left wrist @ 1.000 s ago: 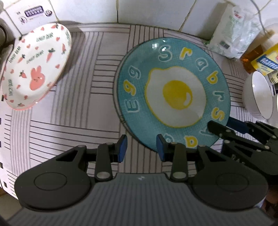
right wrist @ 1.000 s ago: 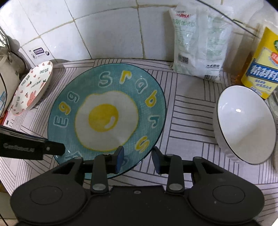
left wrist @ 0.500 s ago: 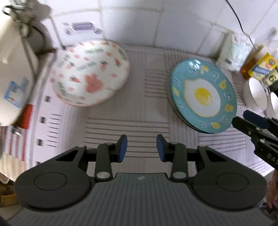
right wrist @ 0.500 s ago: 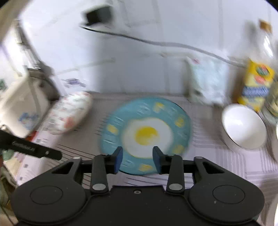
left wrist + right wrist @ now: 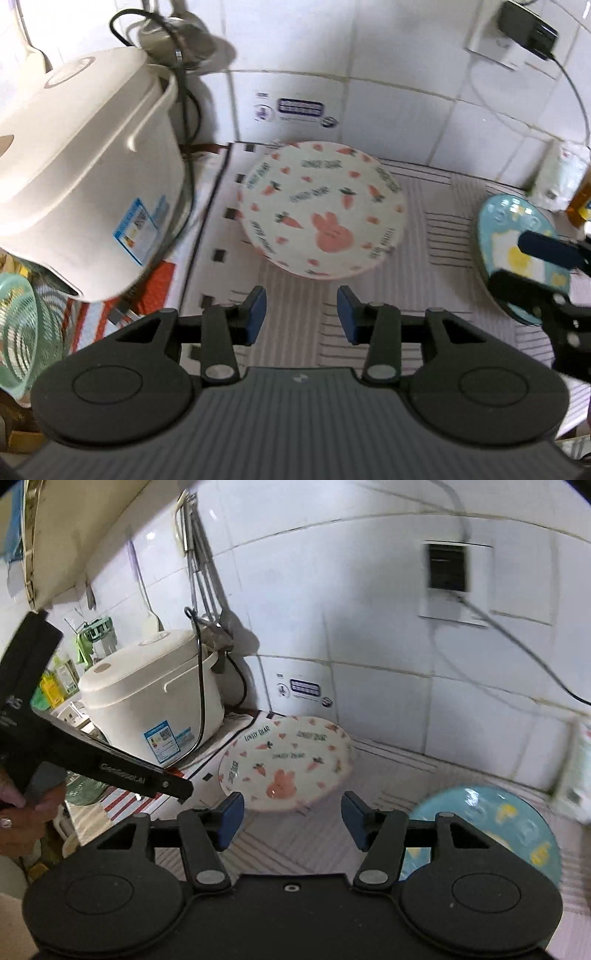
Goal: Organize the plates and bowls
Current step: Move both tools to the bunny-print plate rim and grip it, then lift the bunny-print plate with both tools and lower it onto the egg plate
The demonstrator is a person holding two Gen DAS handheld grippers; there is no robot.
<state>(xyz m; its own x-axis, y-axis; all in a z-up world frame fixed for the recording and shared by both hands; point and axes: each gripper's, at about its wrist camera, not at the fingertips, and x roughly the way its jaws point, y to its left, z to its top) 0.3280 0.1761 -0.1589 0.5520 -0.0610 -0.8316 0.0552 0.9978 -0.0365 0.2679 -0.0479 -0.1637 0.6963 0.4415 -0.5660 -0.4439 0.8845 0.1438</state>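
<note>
Left gripper: lower centre of the left wrist view, jaws opening, blue pads apart with only the striped mat showing between them; it holds nothing.
Right gripper: lower centre of the right wrist view, jaws opening and spread wider than the left, nothing between the pads; its black fingers also show at the right edge of the left wrist view.
Rabbit plate: white, printed with carrots, hearts and a pink rabbit; centre of the left wrist view, just past the left pads, resting tilted on the mat.
Egg plate: teal with a fried-egg print; right edge of the left wrist view, partly behind the right gripper's fingers, well apart from the rabbit plate.
Striped mat: pale with dark lines, under both plates.
Rice cooker: cream, upper left, beside the rabbit plate, a black cord over its lid.
Green basket: left edge, below the cooker.
Person's hand: left edge of the right wrist view, on the left gripper's handle.
</note>
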